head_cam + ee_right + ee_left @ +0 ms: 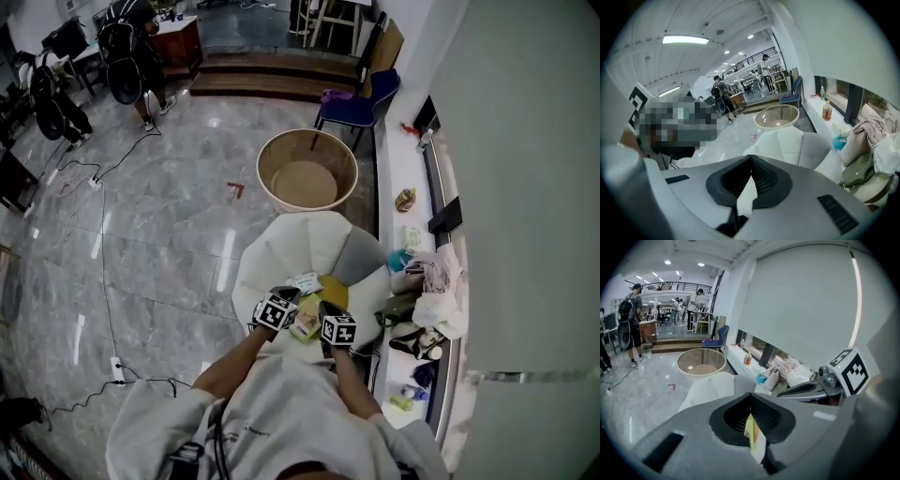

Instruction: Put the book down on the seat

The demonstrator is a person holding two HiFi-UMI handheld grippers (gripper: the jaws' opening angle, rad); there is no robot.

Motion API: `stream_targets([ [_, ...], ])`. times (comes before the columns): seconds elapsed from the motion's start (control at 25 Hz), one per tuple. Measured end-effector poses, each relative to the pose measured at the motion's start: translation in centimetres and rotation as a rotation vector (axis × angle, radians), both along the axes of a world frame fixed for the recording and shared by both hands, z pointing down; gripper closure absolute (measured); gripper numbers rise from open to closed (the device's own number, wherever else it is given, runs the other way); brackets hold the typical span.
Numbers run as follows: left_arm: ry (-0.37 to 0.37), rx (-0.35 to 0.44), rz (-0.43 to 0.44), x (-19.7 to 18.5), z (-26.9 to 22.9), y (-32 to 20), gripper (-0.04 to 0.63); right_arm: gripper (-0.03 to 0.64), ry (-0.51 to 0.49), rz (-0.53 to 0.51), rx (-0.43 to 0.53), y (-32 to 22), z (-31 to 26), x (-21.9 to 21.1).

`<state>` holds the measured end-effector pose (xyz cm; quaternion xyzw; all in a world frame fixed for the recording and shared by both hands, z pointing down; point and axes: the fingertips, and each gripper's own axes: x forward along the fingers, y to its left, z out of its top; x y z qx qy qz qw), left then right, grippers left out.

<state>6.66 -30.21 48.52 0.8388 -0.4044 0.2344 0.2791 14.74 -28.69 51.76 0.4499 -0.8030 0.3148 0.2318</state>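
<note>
Head view: the book [307, 324] hangs between both grippers, above the near part of the white armchair seat [281, 253], apparently not yet resting on it.

Left gripper [751, 422]: jaws clamped on the book's thin edge (a yellow-green strip shows between the pads).

Right gripper [750, 180]: jaws clamped on a white sheet, apparently a page or cover of the same book.

Step in hand, by judgement: carrying and positioning over the seat.

The next move calls for lowering both grippers together, keeping the book level, until it lies flat on the cushion. Only then part the jaws. Keep clear of the clothes heap [441, 291] on the sill beside the chair.
</note>
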Motion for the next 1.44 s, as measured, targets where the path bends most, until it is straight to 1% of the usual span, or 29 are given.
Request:
stream_targets([
  [0.16, 0.010, 0.003, -0.012, 0.3, 0.1, 0.6, 0.586, 0.609, 0.030, 0.039, -0.002, 0.7, 0.3, 1.0],
  [0.4, -0.021, -0.027, -0.004, 0.3, 0.9, 1.8, 0.588, 0.609, 0.053, 0.014, 0.006, 2.0, 0.6, 0.8],
  [0.6, -0.014, -0.026, -0.005, 0.6, 0.9, 2.1, 0.588, 0.610, 0.060, 0.022, 0.006, 2.5, 0.4, 1.1],
  [0.8, -0.008, -0.018, 0.006, 1.4, 1.0, 1.8, 0.587, 0.609, 0.084, 0.009, 0.005, 2.5, 0.7, 1.4],
  [1.04, -0.002, -0.028, 0.005, 2.2, 1.3, 1.8, 0.586, 0.611, 0.100, 0.003, 0.006, 2.6, 0.8, 2.3],
  [1.24, 0.010, -0.025, -0.004, 2.1, 1.3, 1.3, 0.587, 0.609, 0.088, -0.020, -0.005, 2.5, 1.0, 2.1],
  [1.32, 0.025, -0.016, -0.016, 2.1, 1.1, 0.7, 0.586, 0.609, 0.098, -0.029, 0.002, 2.0, 1.0, 2.2],
  [1.44, 0.032, -0.008, -0.014, 2.0, 1.0, -0.1, 0.586, 0.609, 0.105, -0.012, 0.020, 0.7, 0.8, 2.6],
])
